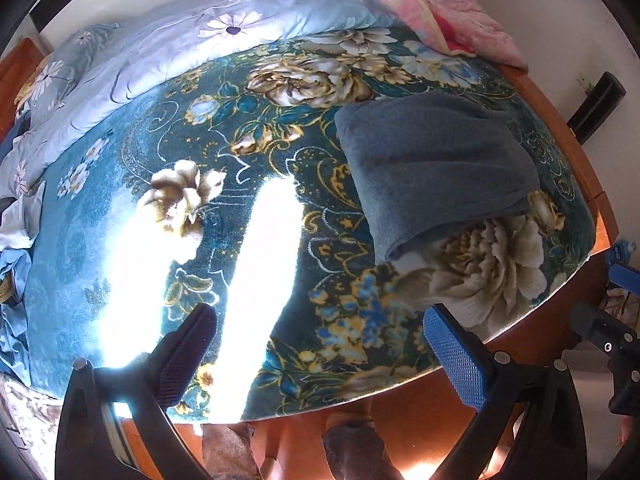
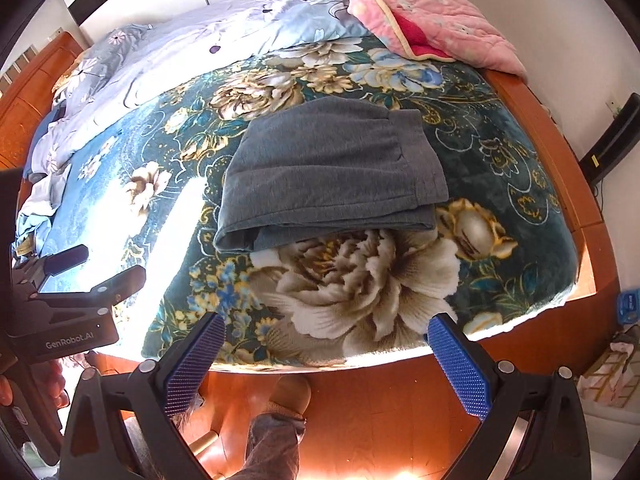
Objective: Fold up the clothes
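A grey garment lies folded into a flat rectangle on the teal floral bedspread; it also shows in the left wrist view at the right. My left gripper is open and empty, above the bed's near edge, left of the garment. It also shows in the right wrist view at the left. My right gripper is open and empty, held back from the bed's near edge in front of the garment.
A light blue flowered quilt and a pink quilted blanket lie at the far side. Crumpled blue clothes sit at the left edge. A wooden bed frame rims the mattress. The person's legs and slippers stand on the floor below.
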The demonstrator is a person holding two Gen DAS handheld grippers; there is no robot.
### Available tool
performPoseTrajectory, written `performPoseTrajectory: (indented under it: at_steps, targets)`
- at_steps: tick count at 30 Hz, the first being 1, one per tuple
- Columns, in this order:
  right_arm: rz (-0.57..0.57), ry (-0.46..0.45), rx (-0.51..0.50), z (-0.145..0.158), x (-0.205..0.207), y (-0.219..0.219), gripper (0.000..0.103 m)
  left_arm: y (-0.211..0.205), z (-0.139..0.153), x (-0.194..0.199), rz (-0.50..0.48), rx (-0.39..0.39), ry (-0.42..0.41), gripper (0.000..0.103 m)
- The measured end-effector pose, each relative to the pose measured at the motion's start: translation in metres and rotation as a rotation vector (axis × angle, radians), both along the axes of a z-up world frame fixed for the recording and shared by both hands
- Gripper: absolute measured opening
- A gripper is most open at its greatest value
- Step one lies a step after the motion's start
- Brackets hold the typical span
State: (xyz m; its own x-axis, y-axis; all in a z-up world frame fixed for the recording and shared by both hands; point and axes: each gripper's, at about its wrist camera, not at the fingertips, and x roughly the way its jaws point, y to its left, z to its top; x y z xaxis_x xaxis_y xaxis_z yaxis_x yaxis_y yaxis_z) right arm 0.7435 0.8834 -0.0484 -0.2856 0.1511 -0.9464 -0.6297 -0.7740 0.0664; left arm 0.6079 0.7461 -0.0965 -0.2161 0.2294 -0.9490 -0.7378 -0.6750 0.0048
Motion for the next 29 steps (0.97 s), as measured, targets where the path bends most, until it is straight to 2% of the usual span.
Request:
performPoseTrajectory:
  at_steps: [15, 23, 29]
  targets:
    - [0.018, -0.001, -0.007, -0.001, -0.011, 0.009, 0.103, 0.005, 0.002, -0.01, 0.03, 0.009, 0.008, 0.103]
    - [0.016, -0.003, -0.01, -0.001, -0.012, 0.013, 0.103, 0.009, 0.008, -0.01, 0.02, 0.009, 0.053, 0.103]
    - [0.013, -0.002, -0.014, -0.002, -0.012, 0.013, 0.103, 0.011, 0.007, -0.013, 0.017, 0.007, 0.029, 0.103]
